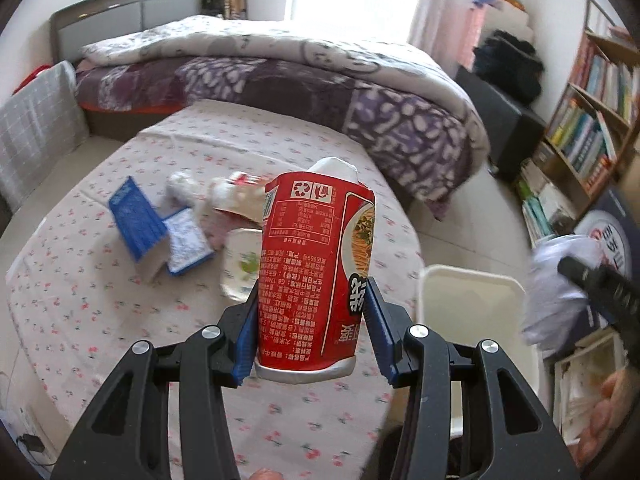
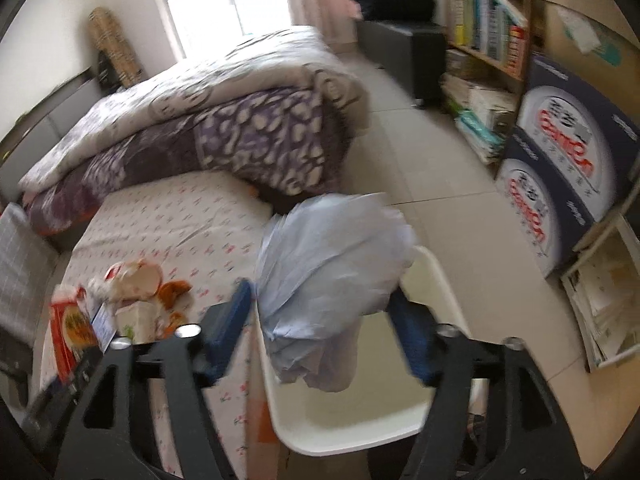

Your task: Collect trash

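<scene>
Two hand-held grippers were up over the table w/ the pink floral cloth [image 1: 100, 320]. Left gripper [image 1: 314, 320] had its blue pads pinched on a tall red paper instant-noodle cup [image 1: 316, 264], one pad on each side near the silver rim, cup lifted above the cloth and turned bottom-end away from the camera. Behind it on the cloth lay more trash: a blue-and-white carton [image 1: 138, 222], a clear plastic tub w/ a green print [image 1: 242, 264], crumpled white wrappers [image 1: 224, 190]. Right gripper [image 2: 322, 308] stood w/ jaws spread wide; no earlier view, so just that. A crumpled pale-blue plastic bag [image 2: 332, 260] sat between its fingers, over the white plastic bin [image 2: 360, 428] beside the table; the far finger looked against it, the near one apart, though blur made contact hard to judge. Bed w/ purple-and-white quilt [image 2: 240, 120] stood behind, bookshelf [image 1: 592, 120] and navy printed boxes [image 2: 560, 168] toward the right wall.
</scene>
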Motion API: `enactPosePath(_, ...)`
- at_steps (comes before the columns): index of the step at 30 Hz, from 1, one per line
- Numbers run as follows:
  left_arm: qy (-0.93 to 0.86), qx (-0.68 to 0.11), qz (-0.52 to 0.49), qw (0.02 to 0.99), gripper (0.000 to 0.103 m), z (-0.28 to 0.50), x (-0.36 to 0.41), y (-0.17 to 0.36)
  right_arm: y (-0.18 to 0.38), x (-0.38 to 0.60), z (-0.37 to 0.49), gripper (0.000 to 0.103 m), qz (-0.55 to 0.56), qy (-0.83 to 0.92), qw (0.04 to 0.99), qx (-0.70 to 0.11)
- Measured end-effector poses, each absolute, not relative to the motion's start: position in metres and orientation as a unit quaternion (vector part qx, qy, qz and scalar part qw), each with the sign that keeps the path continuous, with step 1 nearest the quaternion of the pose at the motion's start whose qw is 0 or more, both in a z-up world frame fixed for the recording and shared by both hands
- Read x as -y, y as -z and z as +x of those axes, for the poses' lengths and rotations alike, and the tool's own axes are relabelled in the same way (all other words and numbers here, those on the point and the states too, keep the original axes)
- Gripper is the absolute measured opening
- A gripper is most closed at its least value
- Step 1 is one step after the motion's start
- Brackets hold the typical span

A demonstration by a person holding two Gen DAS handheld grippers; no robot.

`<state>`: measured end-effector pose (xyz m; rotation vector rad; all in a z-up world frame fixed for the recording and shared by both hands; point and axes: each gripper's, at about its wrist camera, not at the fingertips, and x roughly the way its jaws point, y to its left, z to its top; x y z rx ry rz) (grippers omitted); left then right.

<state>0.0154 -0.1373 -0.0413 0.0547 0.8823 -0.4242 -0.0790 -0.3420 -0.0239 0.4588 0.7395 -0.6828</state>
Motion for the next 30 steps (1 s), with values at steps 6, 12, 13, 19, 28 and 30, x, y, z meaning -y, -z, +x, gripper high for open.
enactPosePath(6,0.233,-0.428,0.048,0.872,0.047,-0.004,0.171,0.05,0.013,0.375,-0.104,0.096,0.261,0.365,0.835,-0.318)
enactPosePath(12,0.26,-0.442,0.068,0.856,0.048,-0.019,0.206,0.06,0.01,0.402,-0.121,0.096,0.314,0.376,0.819,-0.299)
enactPosePath(13,0.265,-0.444,0.073,0.853,0.048,-0.022,0.213,0.063,0.009,0.405,-0.123,0.096,0.318,0.376,0.818,-0.296)
enactPosePath(19,0.297,-0.455,0.091,0.834,0.048,-0.035,0.25,0.071,0.001,0.423,-0.139,0.096,0.352,0.383,0.811,-0.269)
enactPosePath(28,0.327,-0.464,0.095,0.818,0.068,-0.031,0.27,0.068,-0.005,0.439,-0.149,0.096,0.379,0.39,0.802,-0.247)
enactPosePath(30,0.314,-0.462,0.102,0.824,0.068,-0.025,0.265,0.067,-0.005,0.436,-0.144,0.096,0.373,0.387,0.805,-0.25)
